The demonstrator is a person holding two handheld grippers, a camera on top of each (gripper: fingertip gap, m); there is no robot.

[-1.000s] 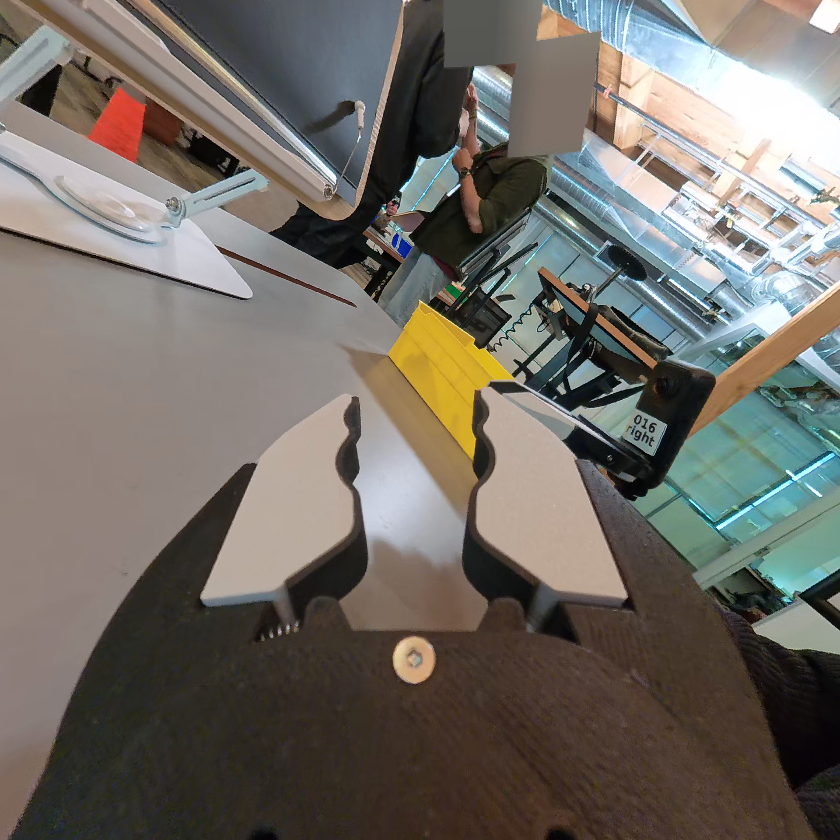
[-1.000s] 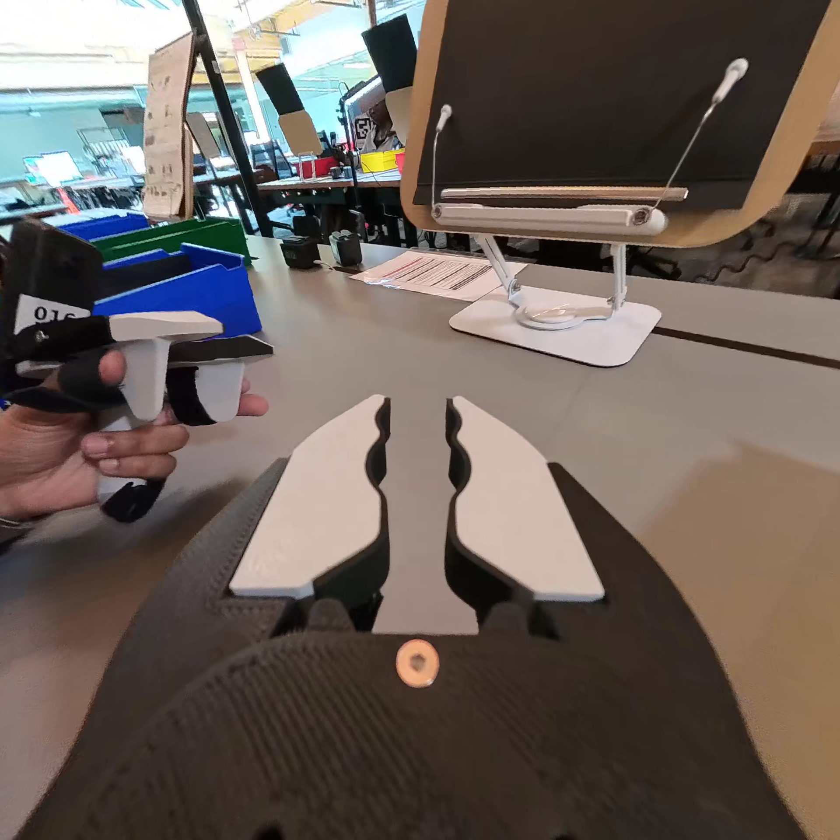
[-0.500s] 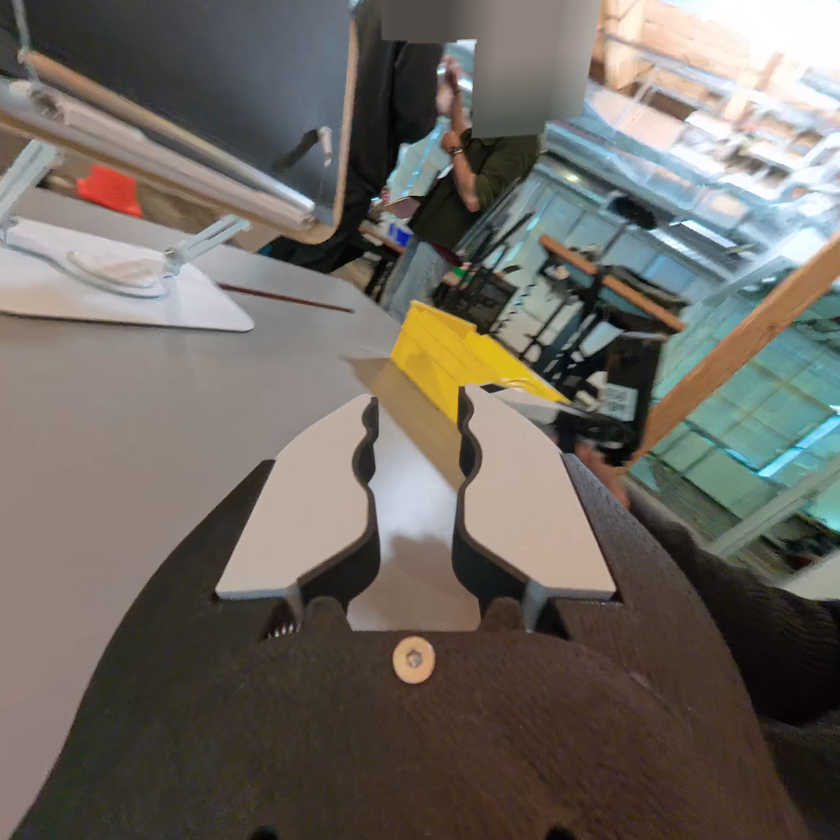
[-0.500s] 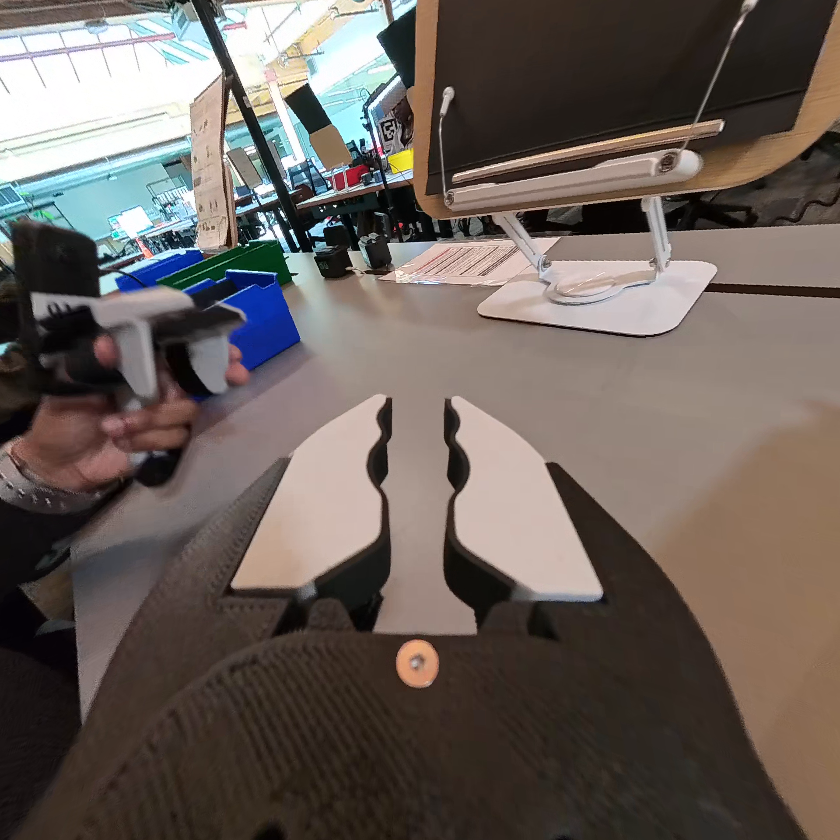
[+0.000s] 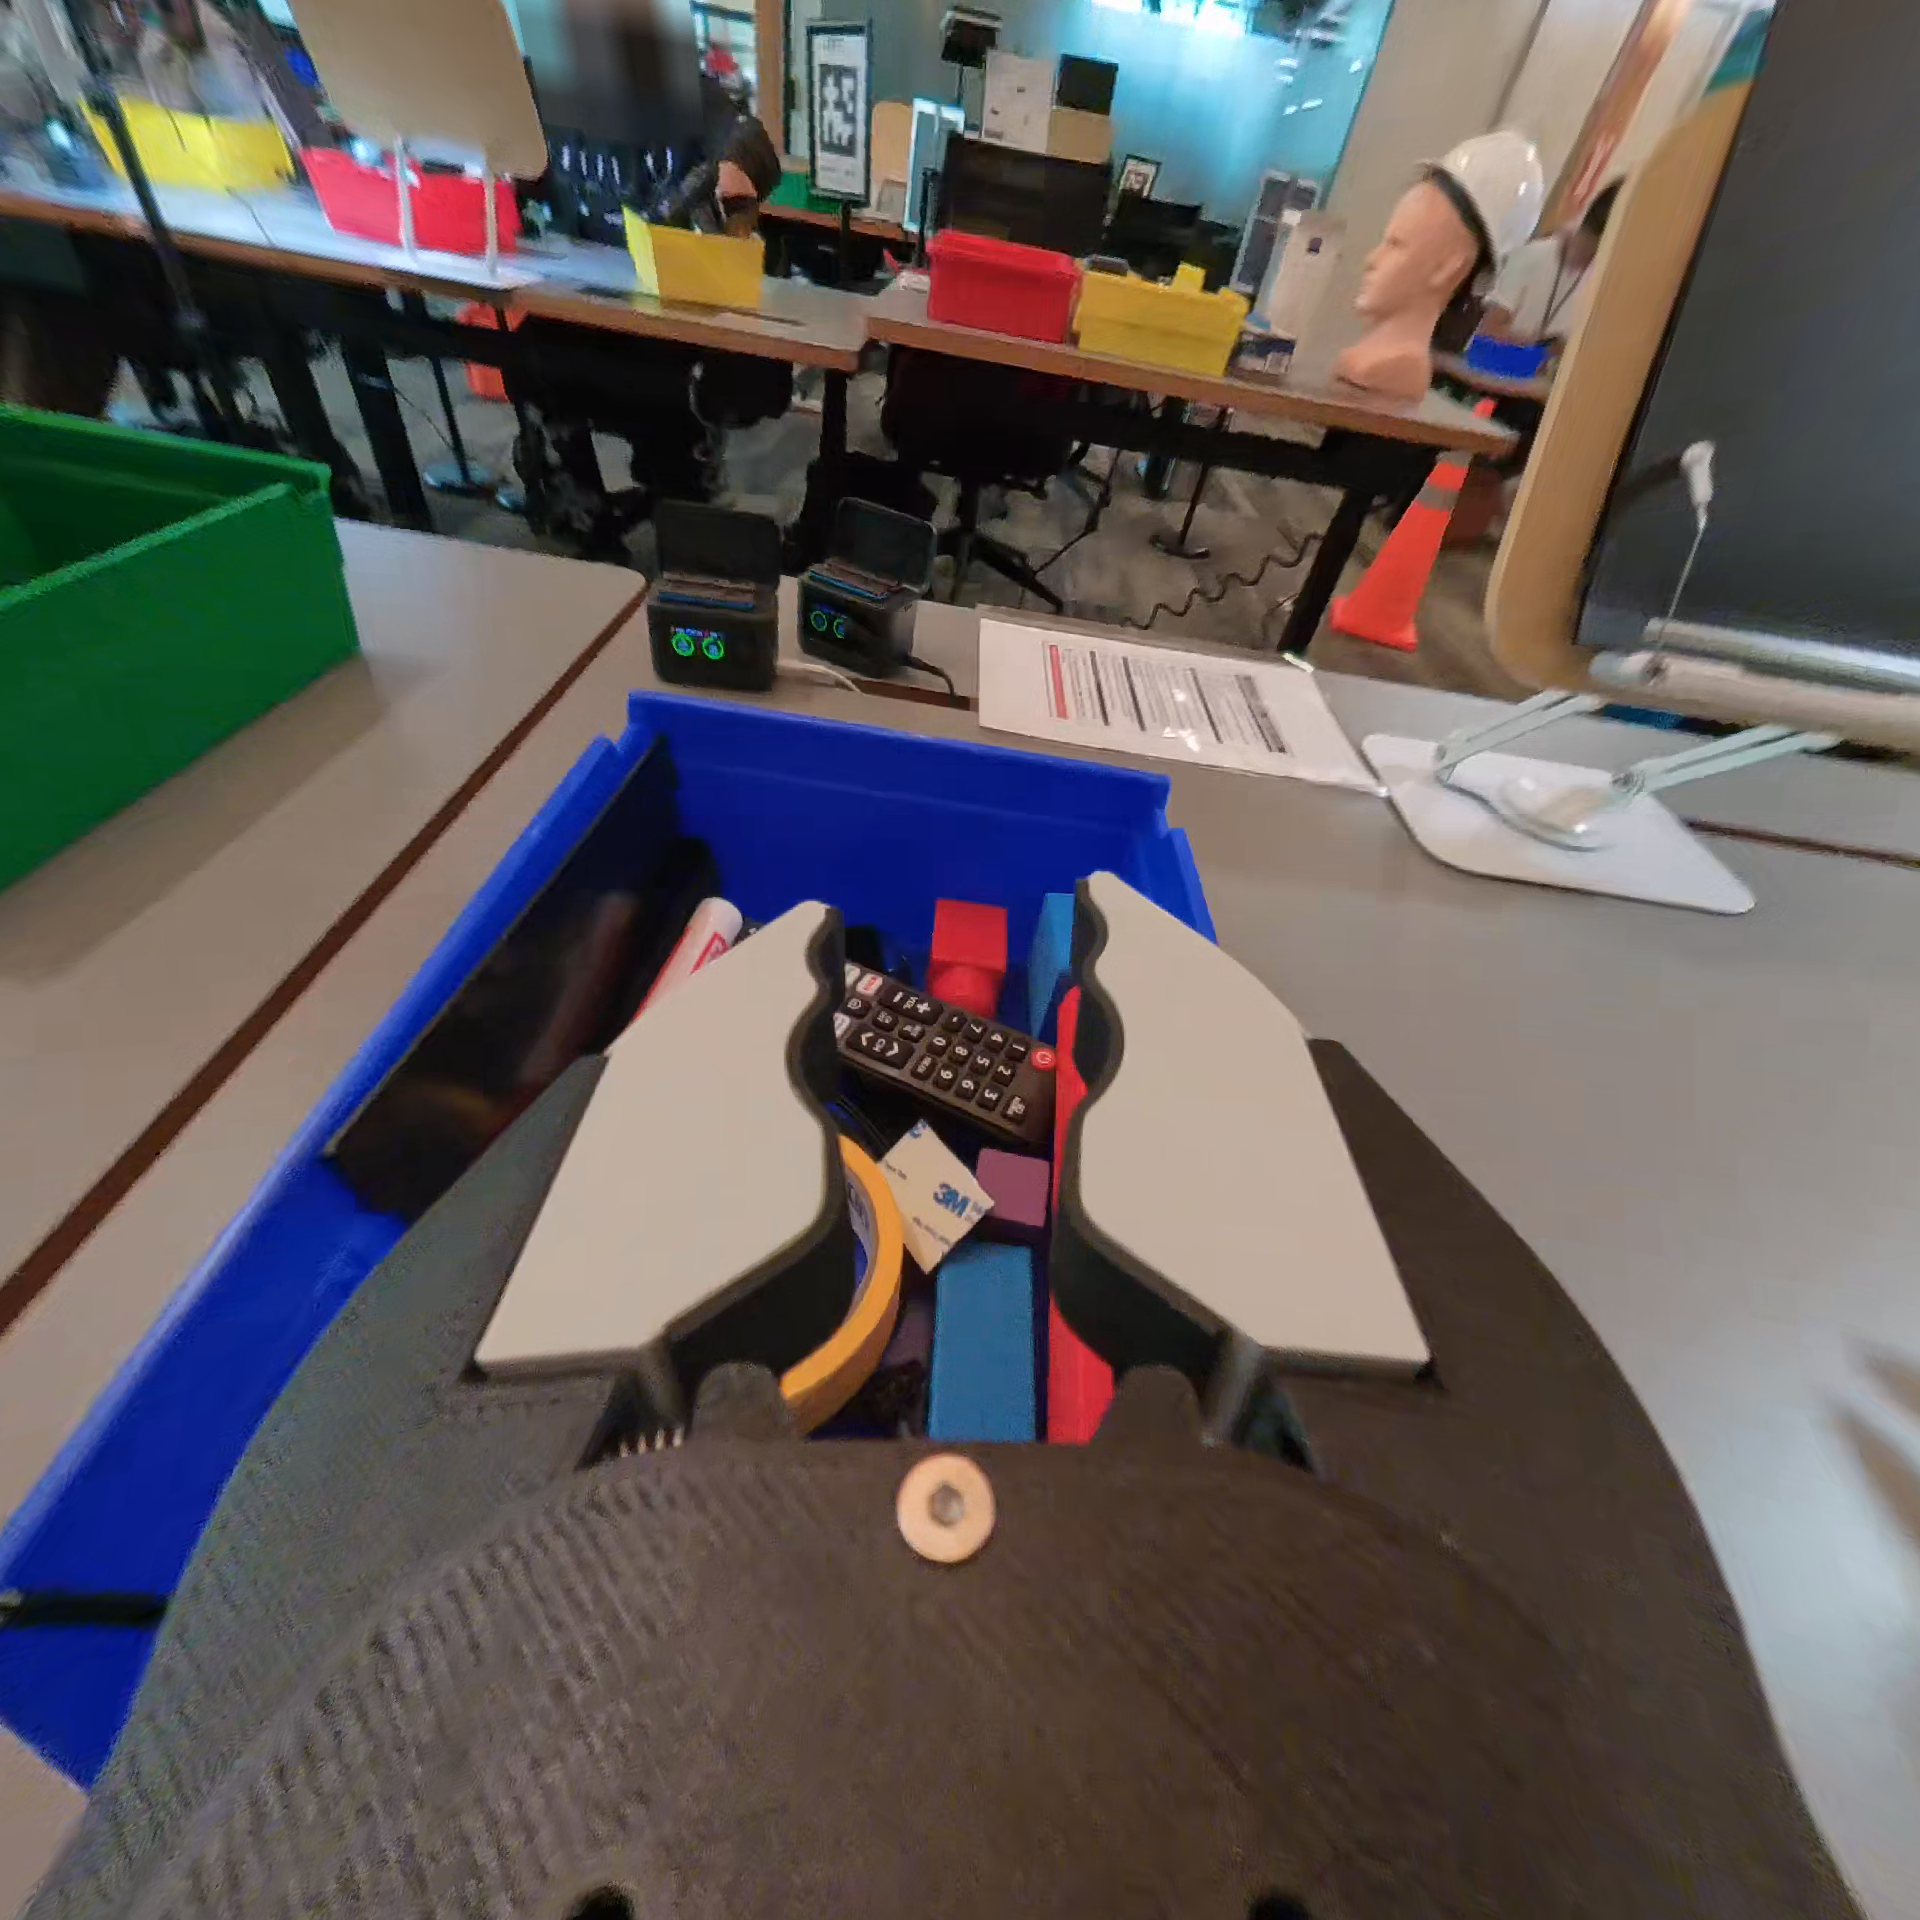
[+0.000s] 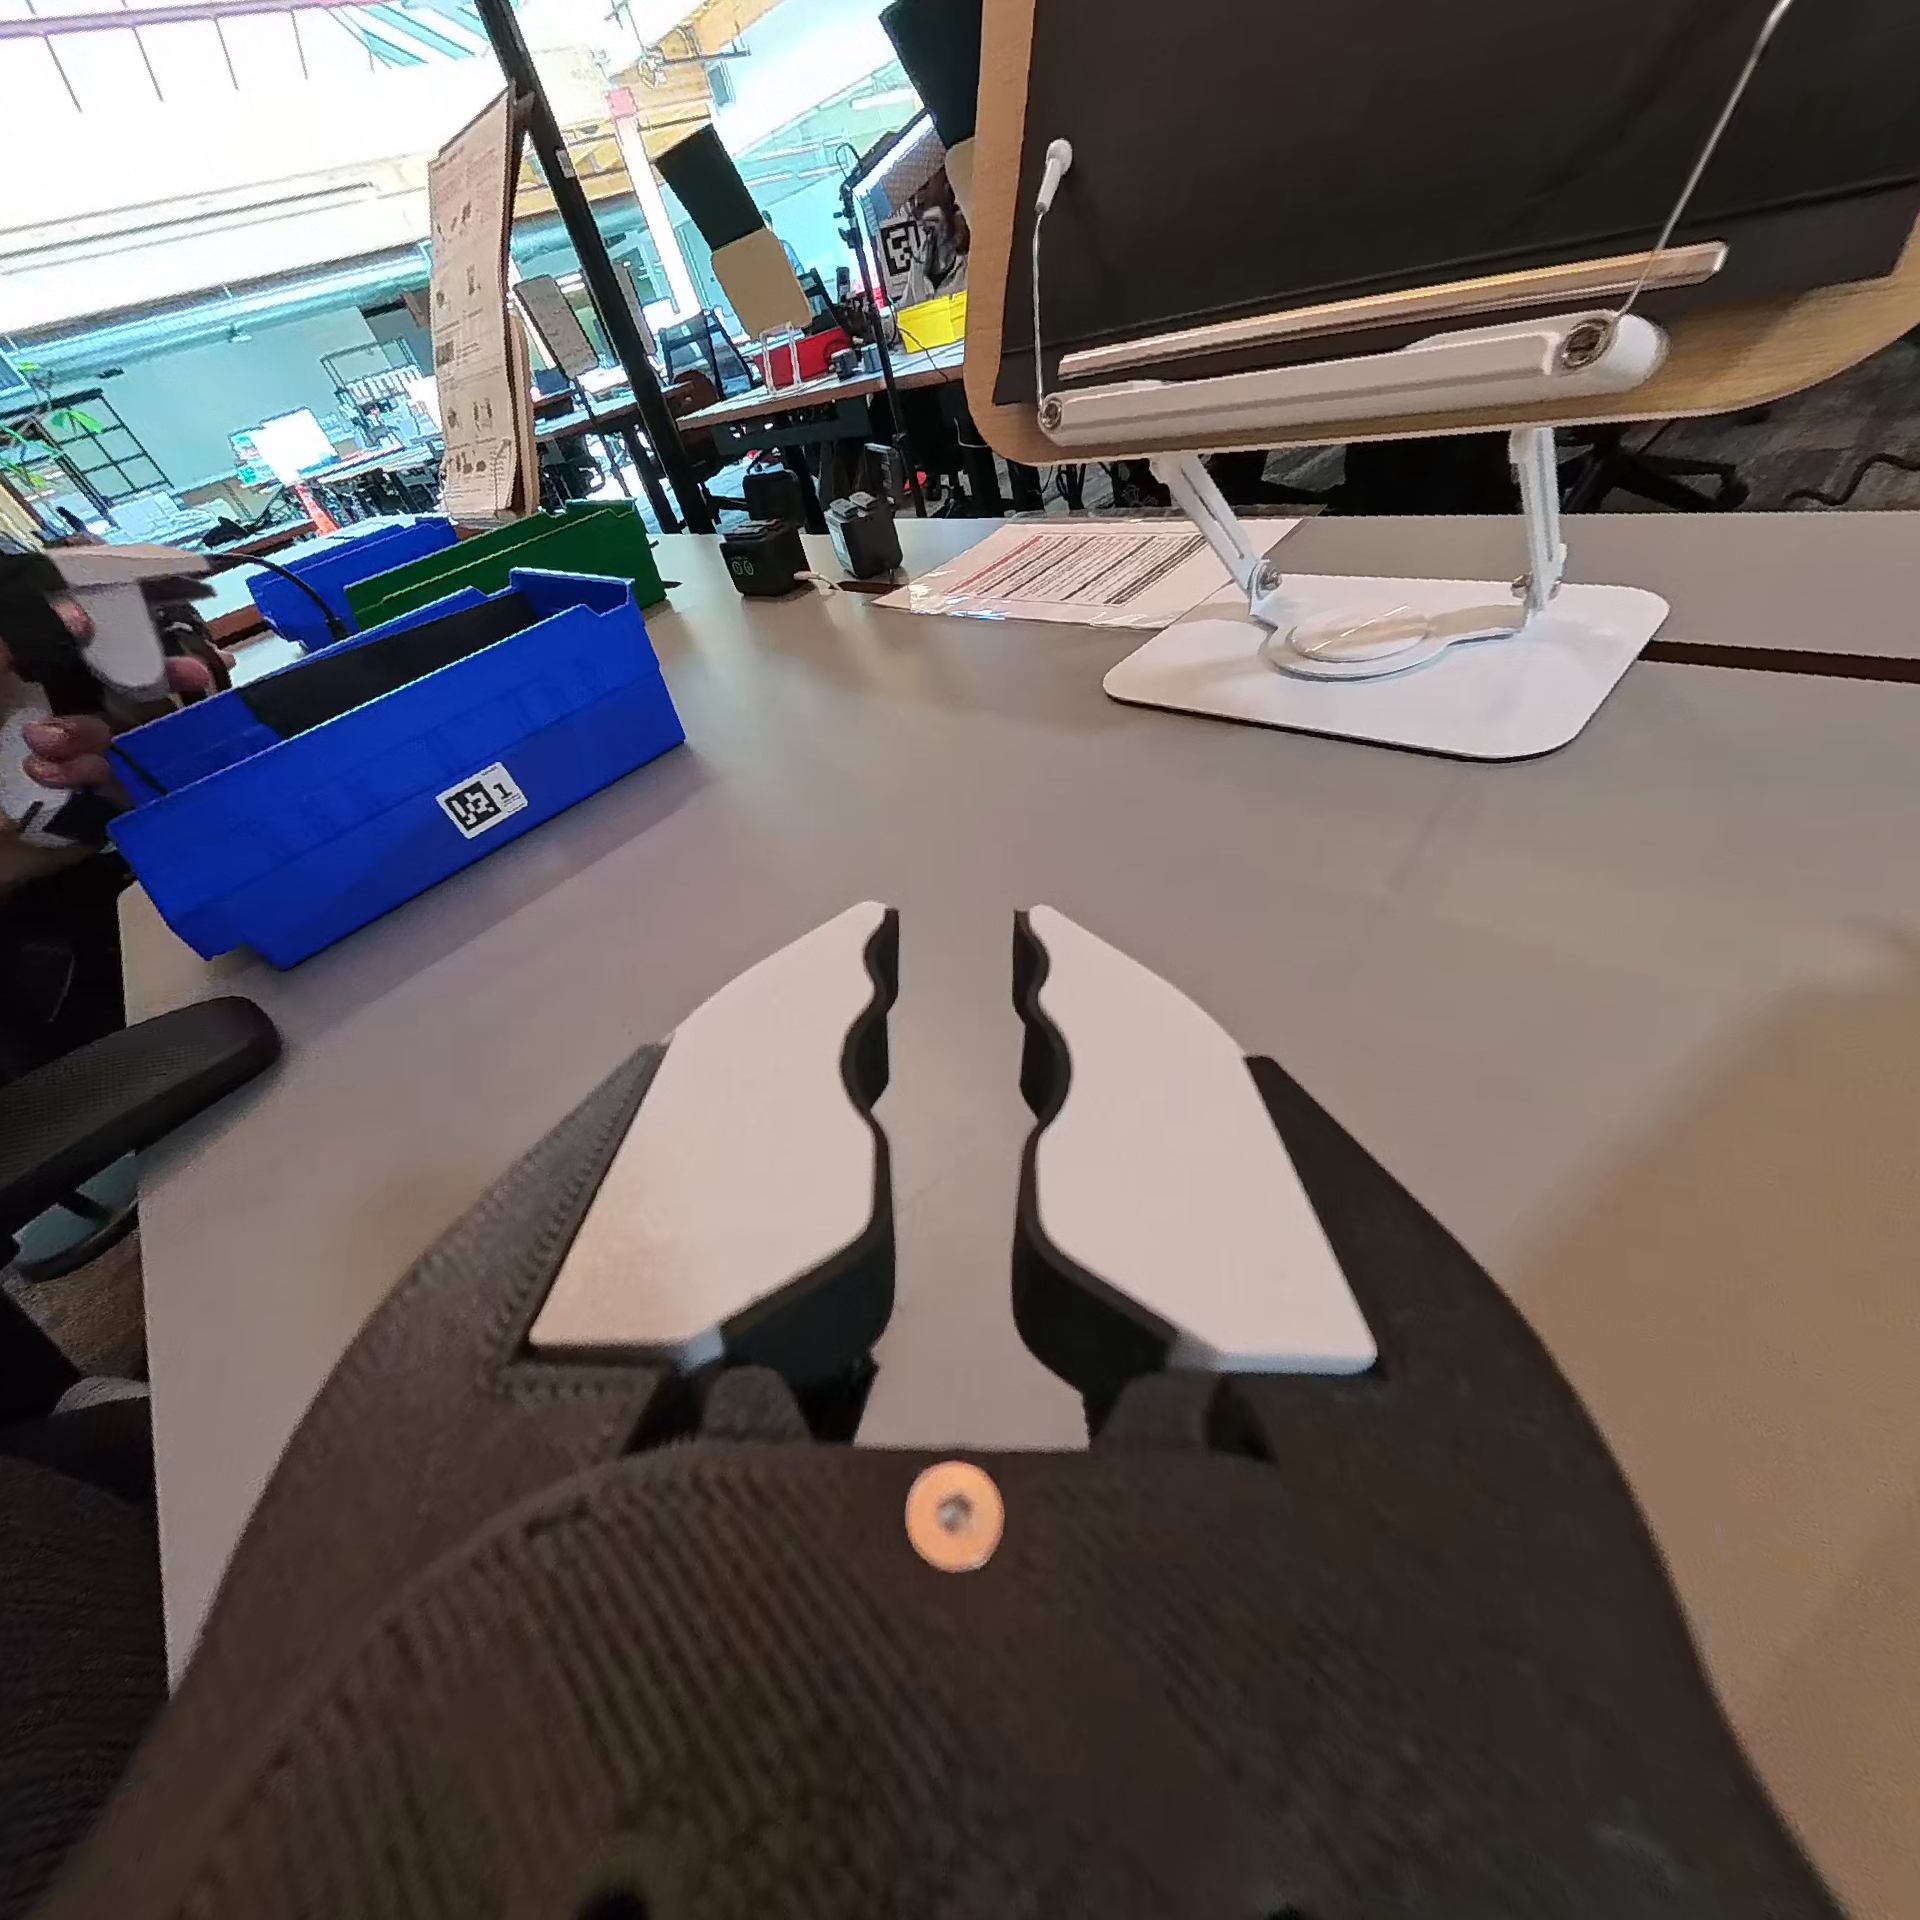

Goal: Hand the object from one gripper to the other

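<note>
My left gripper (image 5: 951,914) is open and empty, held above a blue bin (image 5: 894,769) full of small items. Between its fingers I see a black remote control (image 5: 940,1049), a roll of yellow tape (image 5: 868,1288), a blue block (image 5: 982,1340), a red block (image 5: 966,951) and a small purple block (image 5: 1013,1190). My right gripper (image 6: 956,920) is open and empty over the bare grey table. In the right wrist view the blue bin (image 6: 416,769) stands at the left, with the left gripper (image 6: 114,613) and the hand holding it above its near end.
A green bin (image 5: 156,603) stands left of the blue one. Two small black chargers (image 5: 717,613) and a printed sheet (image 5: 1164,696) lie behind it. A white-based document stand (image 6: 1392,665) holding a dark board stands at the right. A chair armrest (image 6: 114,1091) is at the table's left edge. The grippers' ends are close to 50 cm from one another.
My left gripper has swung left, from facing the yellow bin and the people to pointing down over the blue bin, and has opened wider. My right gripper has tilted a little and stays open.
</note>
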